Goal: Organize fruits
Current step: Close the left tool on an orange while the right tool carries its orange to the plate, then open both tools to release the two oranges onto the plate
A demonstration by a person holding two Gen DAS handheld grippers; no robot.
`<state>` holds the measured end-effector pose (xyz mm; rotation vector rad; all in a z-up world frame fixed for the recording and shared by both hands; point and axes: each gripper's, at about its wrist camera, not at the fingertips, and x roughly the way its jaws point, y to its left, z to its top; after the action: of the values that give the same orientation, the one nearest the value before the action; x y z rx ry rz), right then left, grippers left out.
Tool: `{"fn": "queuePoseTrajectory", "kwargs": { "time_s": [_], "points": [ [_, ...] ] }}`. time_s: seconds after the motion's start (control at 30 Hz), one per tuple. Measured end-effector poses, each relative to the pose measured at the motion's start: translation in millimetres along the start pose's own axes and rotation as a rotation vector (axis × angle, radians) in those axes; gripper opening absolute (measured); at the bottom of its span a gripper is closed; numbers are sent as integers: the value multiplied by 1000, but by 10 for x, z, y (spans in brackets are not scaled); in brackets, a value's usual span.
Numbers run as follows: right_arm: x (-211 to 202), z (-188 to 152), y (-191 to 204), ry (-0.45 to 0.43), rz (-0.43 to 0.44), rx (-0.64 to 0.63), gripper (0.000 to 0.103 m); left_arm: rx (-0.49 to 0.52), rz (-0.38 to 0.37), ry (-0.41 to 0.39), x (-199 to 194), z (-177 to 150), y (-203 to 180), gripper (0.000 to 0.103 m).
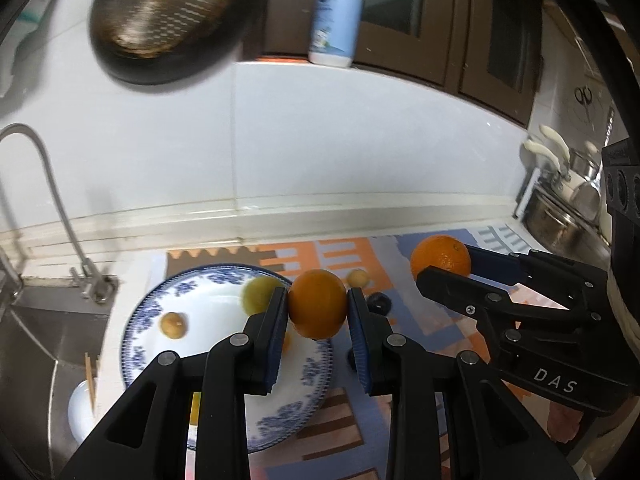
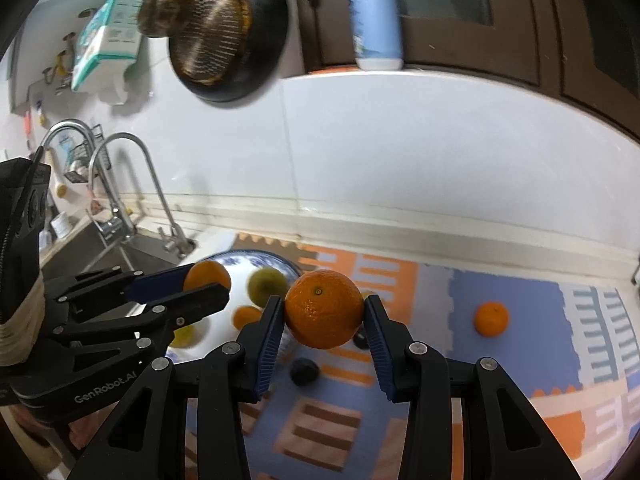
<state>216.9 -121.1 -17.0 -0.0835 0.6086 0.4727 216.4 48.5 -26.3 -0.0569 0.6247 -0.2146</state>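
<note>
Two grippers, left (image 1: 318, 306) and right (image 2: 324, 309), each have jaws clenched on one orange above the counter.

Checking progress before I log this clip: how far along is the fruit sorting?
Partly done. The blue-and-white patterned plate already holds a yellow-green round fruit and a small yellowish fruit. In hand: the left gripper clamps one orange above the plate's edge; the right gripper clamps another orange. Left on the patterned mat: a loose orange and a dark round fruit.
</note>
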Motion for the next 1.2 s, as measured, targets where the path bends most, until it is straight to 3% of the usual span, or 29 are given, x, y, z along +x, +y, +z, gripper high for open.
{"fn": "queuePoseTrajectory", "kwargs": {
  "time_s": [0.63, 0.87, 1.2],
  "points": [
    [453, 233, 852, 10, 179, -161, 42, -92, 183, 0, -257, -145, 791, 30],
    [825, 214, 1028, 82, 219, -172, 42, -105, 228, 71, -103, -203, 1061, 30],
    [1350, 58, 1049, 209, 207, -151, 42, -102, 227, 185, 286, -330, 1270, 30]
  ]
}}
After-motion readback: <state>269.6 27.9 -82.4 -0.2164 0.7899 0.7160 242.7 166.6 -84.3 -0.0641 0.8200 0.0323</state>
